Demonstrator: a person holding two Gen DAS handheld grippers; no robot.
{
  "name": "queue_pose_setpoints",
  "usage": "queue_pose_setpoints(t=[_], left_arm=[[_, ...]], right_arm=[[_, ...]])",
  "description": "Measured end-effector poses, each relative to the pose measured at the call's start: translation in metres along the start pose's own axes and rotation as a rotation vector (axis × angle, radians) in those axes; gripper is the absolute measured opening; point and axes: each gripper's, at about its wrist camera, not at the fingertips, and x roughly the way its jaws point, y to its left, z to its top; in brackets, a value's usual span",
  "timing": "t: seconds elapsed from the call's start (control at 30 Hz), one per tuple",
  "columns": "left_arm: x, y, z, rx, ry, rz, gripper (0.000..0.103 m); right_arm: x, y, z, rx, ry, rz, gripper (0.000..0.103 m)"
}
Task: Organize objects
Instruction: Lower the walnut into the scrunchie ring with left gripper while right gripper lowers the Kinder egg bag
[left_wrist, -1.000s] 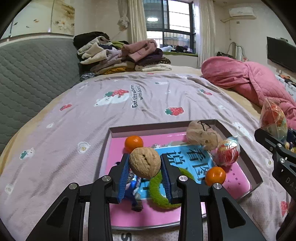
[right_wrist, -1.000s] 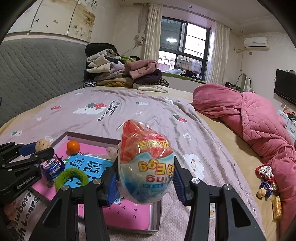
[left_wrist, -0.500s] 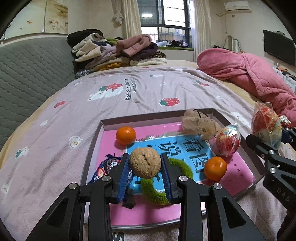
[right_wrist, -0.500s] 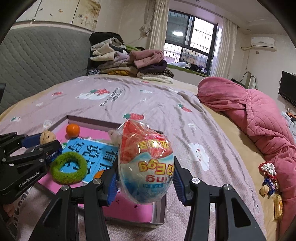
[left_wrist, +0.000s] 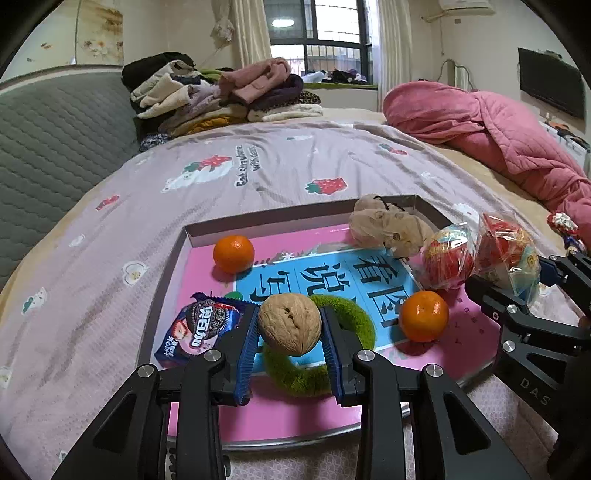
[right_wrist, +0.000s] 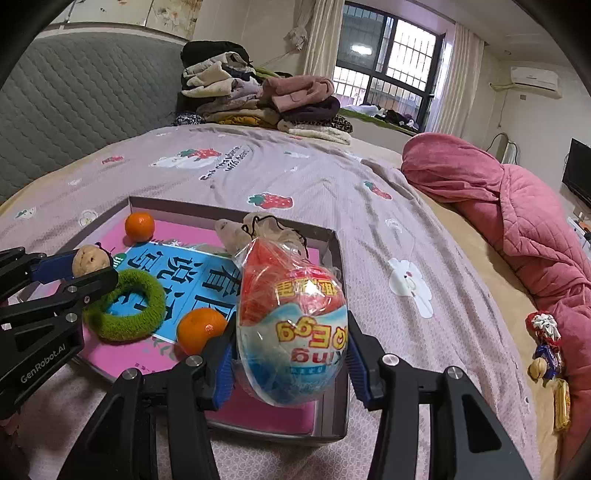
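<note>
Lilac bedding (left_wrist: 280, 173) printed with strawberries covers a wide bed, with a grey quilted headboard (left_wrist: 48, 129) at the far left, a pile of folded clothes (left_wrist: 221, 96) behind, and a pink quilt (left_wrist: 498, 136) bunched at the far right. On the bedding in front of you sits a shallow box (left_wrist: 258, 219) with a pink and blue printed floor. Going left to right inside it: a blue cookie packet (left_wrist: 201, 328) near the left wall, an orange (left_wrist: 233, 253) toward the back left, a green fuzzy ring (left_wrist: 354, 321) lying flat at the front, a second orange (left_wrist: 423, 315) right of the ring, a beige plush toy (left_wrist: 388, 227) at the back right corner, and a wrapped egg (left_wrist: 447, 262) just beside the right wall. Your left gripper (left_wrist: 290, 328) is clenched on a walnut (left_wrist: 289, 324), pinched between its blue pads above the green ring. Your right gripper (right_wrist: 291, 354) grasps a large toy egg (right_wrist: 293, 321) in clear wrap, hanging over the box's right front corner. Small wrapped sweets (right_wrist: 546, 350) lie on the bedding at the far right, against the pink quilt.
</note>
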Motion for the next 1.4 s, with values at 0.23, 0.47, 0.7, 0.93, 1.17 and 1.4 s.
queue_pose_setpoints(t=[0.23, 0.47, 0.7, 0.93, 1.17, 1.4], left_arm=[[0.004, -0.002, -0.002, 0.005, 0.015, -0.016, 0.034], [0.009, -0.002, -0.004, -0.002, 0.048, -0.042, 0.034], [0.014, -0.004, -0.007, 0.002, 0.068, -0.053, 0.034], [0.016, -0.006, -0.008, 0.009, 0.079, -0.053, 0.034], [0.016, -0.008, -0.008, 0.017, 0.083, -0.056, 0.034], [0.015, -0.005, -0.008, -0.011, 0.107, -0.085, 0.034]], right_arm=[[0.008, 0.000, -0.003, -0.009, 0.020, -0.003, 0.051], [0.013, 0.003, -0.006, -0.019, 0.030, -0.007, 0.051], [0.019, 0.002, -0.009, -0.021, 0.040, -0.008, 0.051], [0.023, 0.001, -0.009, -0.019, 0.054, -0.002, 0.051], [0.025, -0.002, -0.009, 0.000, 0.068, 0.024, 0.051], [0.028, -0.006, -0.010, 0.028, 0.099, 0.060, 0.051]])
